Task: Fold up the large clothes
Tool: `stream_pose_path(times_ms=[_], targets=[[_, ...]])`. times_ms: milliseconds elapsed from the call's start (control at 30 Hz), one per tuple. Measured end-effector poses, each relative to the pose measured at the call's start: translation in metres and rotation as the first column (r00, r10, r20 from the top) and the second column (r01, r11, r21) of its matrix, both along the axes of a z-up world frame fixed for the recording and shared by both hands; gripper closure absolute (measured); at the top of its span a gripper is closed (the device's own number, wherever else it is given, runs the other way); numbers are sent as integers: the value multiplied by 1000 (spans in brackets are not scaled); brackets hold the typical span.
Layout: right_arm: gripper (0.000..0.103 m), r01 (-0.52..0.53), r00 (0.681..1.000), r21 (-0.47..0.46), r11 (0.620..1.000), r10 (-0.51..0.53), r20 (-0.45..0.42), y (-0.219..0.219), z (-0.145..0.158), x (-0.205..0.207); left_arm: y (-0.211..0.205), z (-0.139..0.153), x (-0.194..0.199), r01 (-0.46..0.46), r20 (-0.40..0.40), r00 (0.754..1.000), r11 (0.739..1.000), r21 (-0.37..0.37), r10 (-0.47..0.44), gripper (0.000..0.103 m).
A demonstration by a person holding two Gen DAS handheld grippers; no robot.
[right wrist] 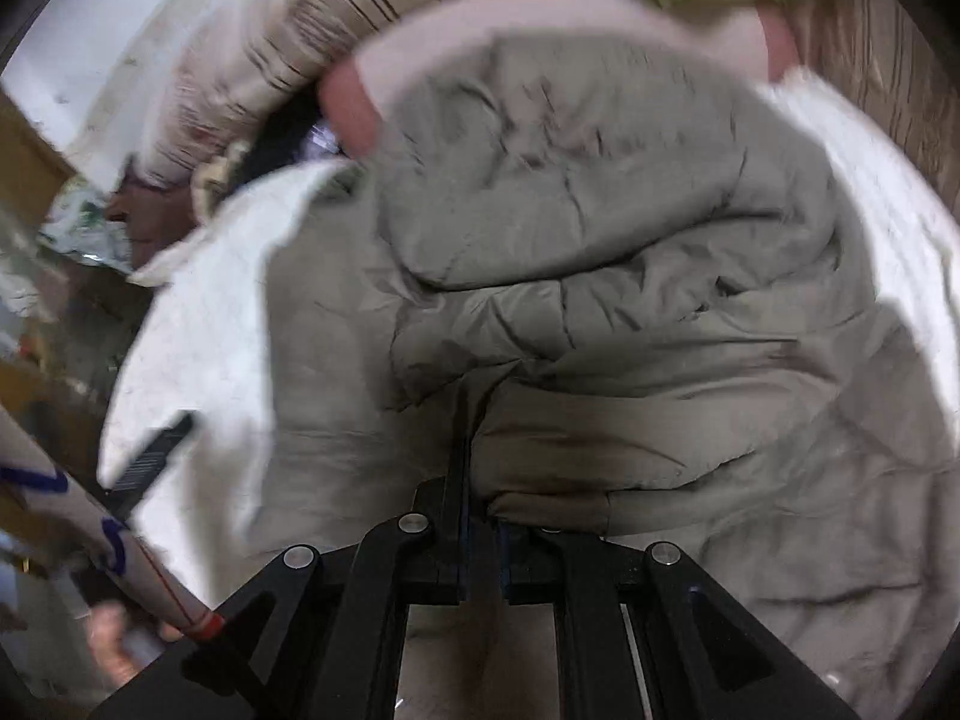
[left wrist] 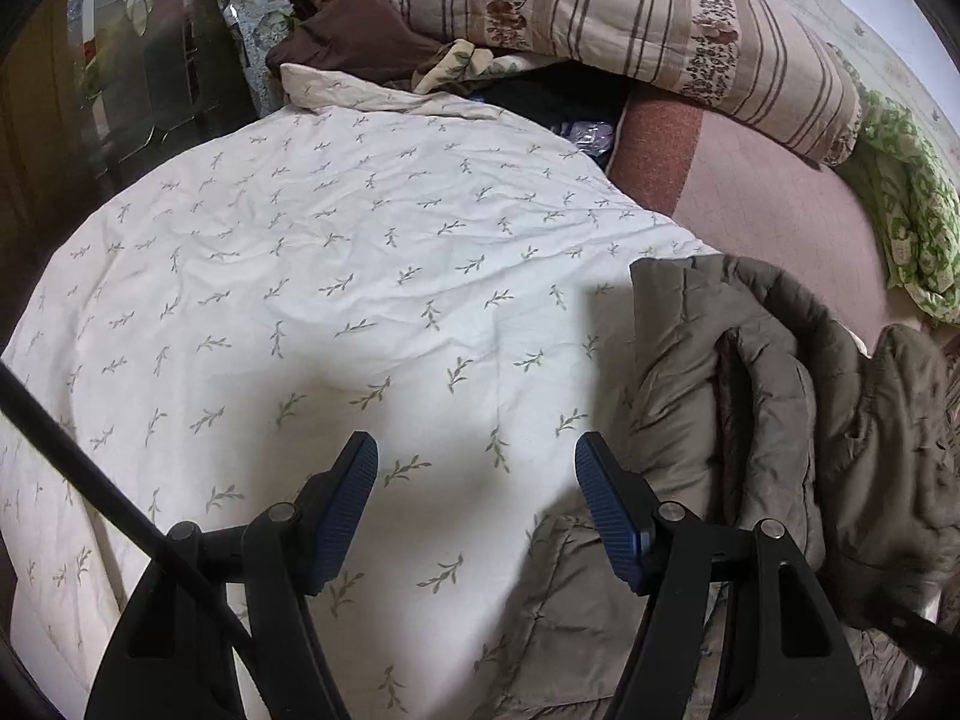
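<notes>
A large olive-grey padded jacket [left wrist: 750, 396] lies bunched on the white leaf-print bedspread [left wrist: 336, 276], at the right of the left wrist view. My left gripper [left wrist: 476, 474] is open and empty, hovering over the bedspread just left of the jacket. In the blurred right wrist view the jacket [right wrist: 600, 252] fills the middle. My right gripper [right wrist: 480, 516] is shut on a fold of the jacket's fabric near its lower edge.
A striped and floral pillow [left wrist: 630, 18] and brown clothes [left wrist: 354, 30] are piled at the head of the bed. A pinkish mattress sheet [left wrist: 768, 204] and a green patterned cloth [left wrist: 918, 222] lie to the right. A dark cabinet [left wrist: 150, 60] stands at the left.
</notes>
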State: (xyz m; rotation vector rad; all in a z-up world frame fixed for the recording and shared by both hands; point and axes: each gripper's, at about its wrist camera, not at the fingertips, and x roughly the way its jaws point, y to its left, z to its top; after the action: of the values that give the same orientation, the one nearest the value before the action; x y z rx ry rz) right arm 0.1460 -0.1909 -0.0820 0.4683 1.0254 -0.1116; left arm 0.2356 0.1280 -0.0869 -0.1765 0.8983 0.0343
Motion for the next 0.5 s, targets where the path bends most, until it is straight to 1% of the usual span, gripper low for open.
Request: stream_pose_path(times_ms=[33, 100, 167, 200, 233, 267, 300, 333, 367, 433, 467, 500], targets=[[96, 16, 1000, 4, 1000, -16, -14, -4, -15, 9, 0, -1, 0, -2, -4, 1000, 1000, 3, 2, 35], [94, 23, 999, 10, 1000, -23, -32, -9, -31, 23, 0, -3, 1, -3, -10, 1000, 1000, 10, 3, 35], [92, 27, 999, 8, 1000, -27, -32, -14, -38, 30, -1, -4, 2, -2, -14, 1000, 1000, 16, 2, 35], [88, 33, 999, 20, 999, -33, -31, -16, -39, 30, -1, -4, 2, -1, -14, 1000, 1000, 17, 1, 35], [84, 31, 999, 31, 999, -30, -31, -18, -36, 27, -1, -4, 2, -1, -15, 1000, 1000, 19, 2, 35], [67, 19, 999, 33, 999, -18, -29, -18, -31, 23, -1, -4, 2, -4, -16, 1000, 1000, 26, 4, 35], [46, 2, 1000, 35, 999, -1, -20, -17, -25, 17, -2, -4, 2, -5, -16, 1000, 999, 33, 6, 35], [40, -17, 1000, 35, 999, 17, -6, -16, -18, 11, -2, -4, 2, -4, -14, 1000, 999, 37, 4, 35], [36, -32, 999, 25, 999, 32, 11, -16, -9, 1, -3, -3, 2, -4, -11, 1000, 999, 38, 4, 35], [36, -56, 998, -20, 998, 56, 34, -17, 11, -23, -4, -3, 1, -3, -6, 1000, 999, 41, 4, 35], [36, -65, 997, -22, 998, 66, 43, -17, 16, -31, -5, -2, 1, 0, -3, 1000, 999, 47, 0, 35], [36, -67, 996, -37, 997, 70, 64, -18, 29, -43, -6, -2, 1, 3, -2, 1000, 999, 50, -3, 35]])
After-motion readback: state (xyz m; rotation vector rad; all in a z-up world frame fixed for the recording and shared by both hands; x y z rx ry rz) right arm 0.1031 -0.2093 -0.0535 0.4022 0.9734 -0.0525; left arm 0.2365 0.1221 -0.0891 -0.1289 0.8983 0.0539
